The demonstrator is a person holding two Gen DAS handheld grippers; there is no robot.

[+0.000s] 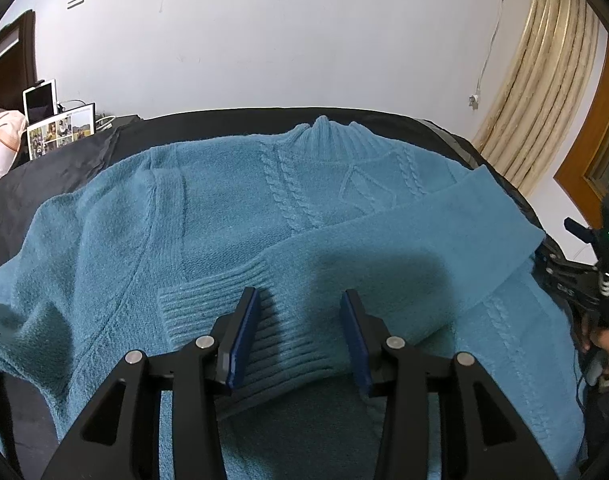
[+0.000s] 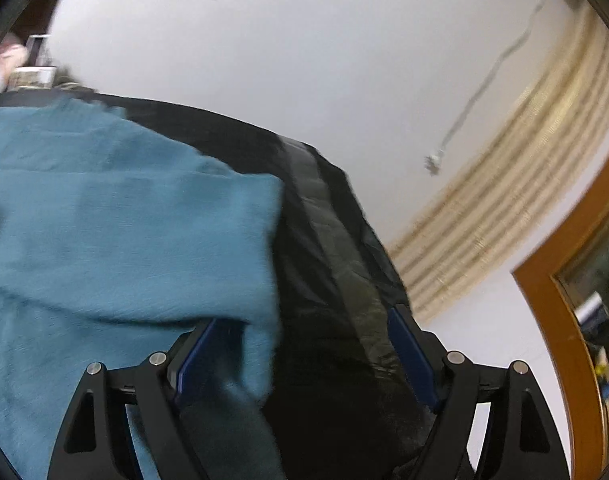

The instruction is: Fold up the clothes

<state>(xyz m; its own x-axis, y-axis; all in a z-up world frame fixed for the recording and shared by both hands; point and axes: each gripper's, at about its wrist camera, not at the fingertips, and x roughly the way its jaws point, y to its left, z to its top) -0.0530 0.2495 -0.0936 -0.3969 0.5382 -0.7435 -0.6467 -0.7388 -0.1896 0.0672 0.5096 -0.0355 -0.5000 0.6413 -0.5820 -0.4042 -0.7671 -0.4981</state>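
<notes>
A teal cable-knit sweater (image 1: pixel 232 208) lies flat on a black-covered table (image 1: pixel 64 168), collar at the far side. Its right sleeve (image 1: pixel 404 248) is folded across the chest, with the ribbed cuff (image 1: pixel 224 304) pointing left. My left gripper (image 1: pixel 300 300) is open, its jaws standing on either side of the cuff end without closing on it. My right gripper (image 2: pixel 304 328) is open at the sweater's right edge (image 2: pixel 240 240), over the black cover (image 2: pixel 328 240); this view is blurred. The right gripper also shows in the left wrist view (image 1: pixel 584 272) at the table's right side.
A white wall stands behind the table. A tablet and a photo sheet (image 1: pixel 60 128) stand at the far left corner beside pink cloth (image 1: pixel 0 140). A beige curtain (image 1: pixel 544 92) and a wooden frame (image 2: pixel 552 320) are on the right.
</notes>
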